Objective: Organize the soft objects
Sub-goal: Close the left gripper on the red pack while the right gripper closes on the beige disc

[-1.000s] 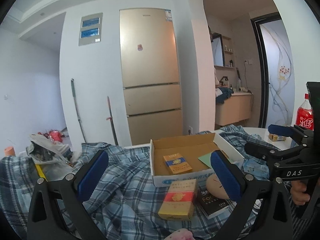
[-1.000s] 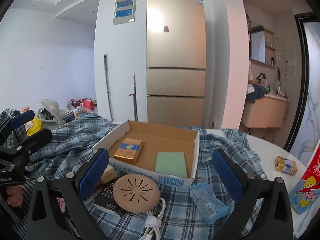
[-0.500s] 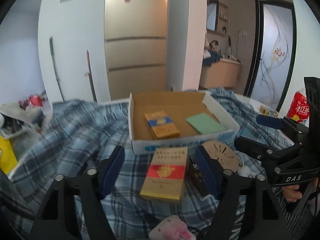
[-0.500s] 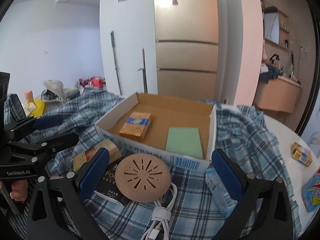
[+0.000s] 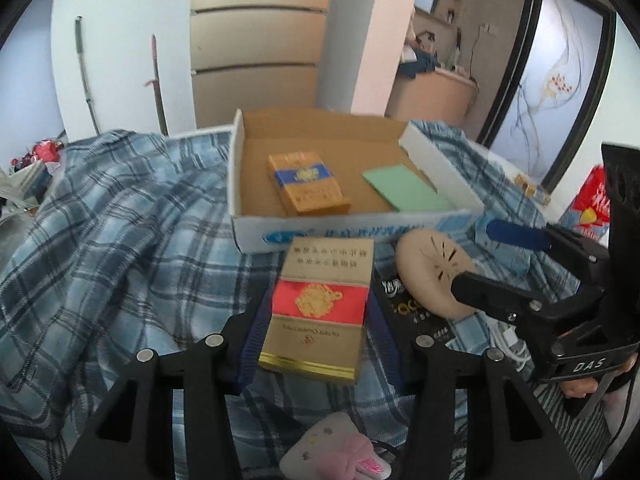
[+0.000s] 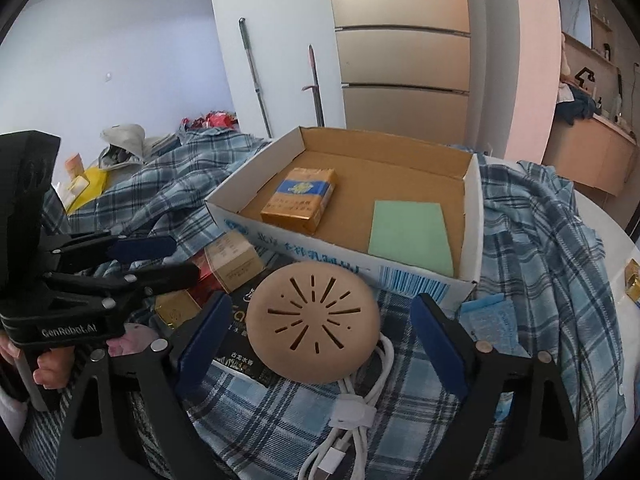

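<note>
Just been closing the left gripper [image 5: 318,326] on the red and gold pack [image 5: 320,304], one jaw by each long side (cannot tell if squeezing yet). Lying on the checked cloth [image 5: 120,240], pointing straight ahead at the cardboard box [image 5: 256,228].

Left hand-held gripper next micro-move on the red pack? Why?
Probably finish closing. The left hand-held gripper straddles the red pack, jaws just been closing, pads flanking its sides but contact not clearly shown. Then lift toward the box.
</note>
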### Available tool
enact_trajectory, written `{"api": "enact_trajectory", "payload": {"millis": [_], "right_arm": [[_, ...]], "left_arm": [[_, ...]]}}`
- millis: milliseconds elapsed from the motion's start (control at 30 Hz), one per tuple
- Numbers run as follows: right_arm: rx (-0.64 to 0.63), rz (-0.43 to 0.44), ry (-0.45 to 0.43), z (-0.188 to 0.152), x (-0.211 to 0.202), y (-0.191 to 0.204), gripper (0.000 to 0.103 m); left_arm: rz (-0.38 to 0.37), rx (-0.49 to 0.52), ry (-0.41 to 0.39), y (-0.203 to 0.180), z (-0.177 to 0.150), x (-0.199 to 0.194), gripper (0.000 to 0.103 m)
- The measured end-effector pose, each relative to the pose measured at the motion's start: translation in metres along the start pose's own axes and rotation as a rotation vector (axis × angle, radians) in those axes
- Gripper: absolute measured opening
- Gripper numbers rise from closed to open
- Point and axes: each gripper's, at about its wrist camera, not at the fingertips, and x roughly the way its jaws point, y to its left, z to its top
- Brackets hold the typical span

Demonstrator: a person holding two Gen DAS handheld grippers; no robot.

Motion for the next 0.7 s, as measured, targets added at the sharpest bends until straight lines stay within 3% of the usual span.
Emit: {"api": "enact_trajectory", "payload": {"millis": [200,333,467,700], "right_arm": [[0.025,0.031,0.082,-0.001,0.015,-0.004,0.087],[0.019,0.030,0.093,-0.002,0.017,-0.002,0.086],[0.018,0.036,0.101,-0.003,0.019,-0.001,0.086],[0.016,0.031,0.114,-0.002,0.023,0.000,0.086]], "left_arm": [[-0.006,-0.010,0.030,0.001,0.000,0.005,0.052],[-0.005,-0.010,0.032,0.000,0.000,0.006,0.052],[-0.041,-0.044,0.025,0.006,0.002,0.005,0.068],[-0.044,-0.054,0.084,0.008,0.002,0.016,0.068]]}}
